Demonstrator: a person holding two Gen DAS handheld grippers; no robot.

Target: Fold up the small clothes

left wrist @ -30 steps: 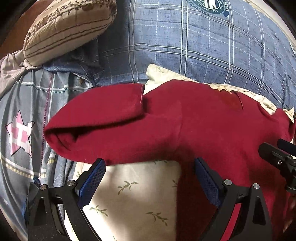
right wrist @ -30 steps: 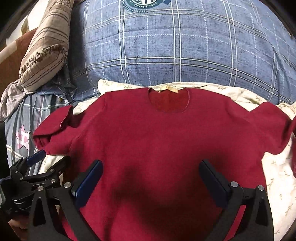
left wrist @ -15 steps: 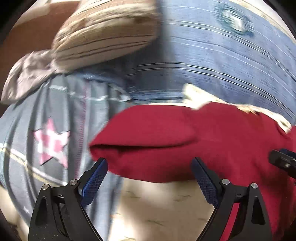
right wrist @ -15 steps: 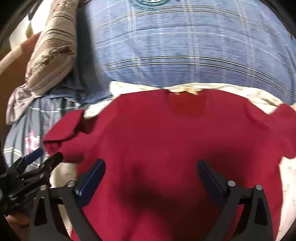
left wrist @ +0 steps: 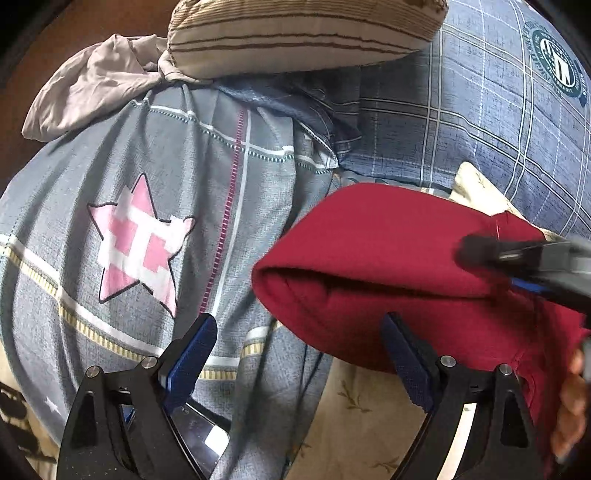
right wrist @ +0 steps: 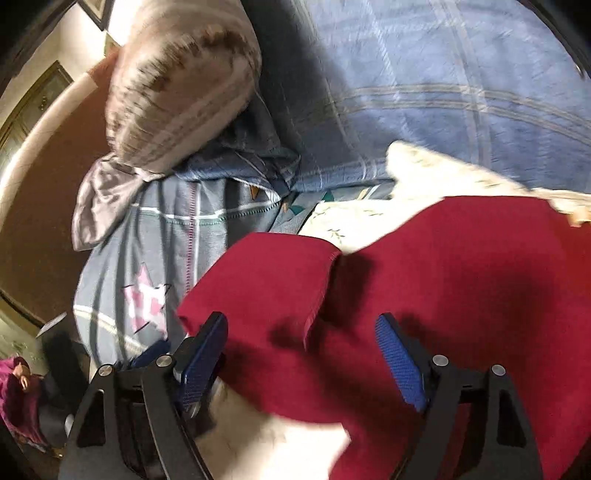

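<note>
Red top lies flat on cream sheet on the bed; its sleeve reaches over the grey star quilt. Left hand-held gripper: jaws wide apart, closing slightly, sleeve edge near right pad, nothing pinched. Right hand-held gripper: jaws apart, just been closing, hovering over sleeve, cloth between pads, not clamped. Striped pillow behind.

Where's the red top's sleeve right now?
In the left wrist view, the sleeve lies right of centre, its cuff overhanging the grey star-print bedding, just beyond the left gripper.
</note>
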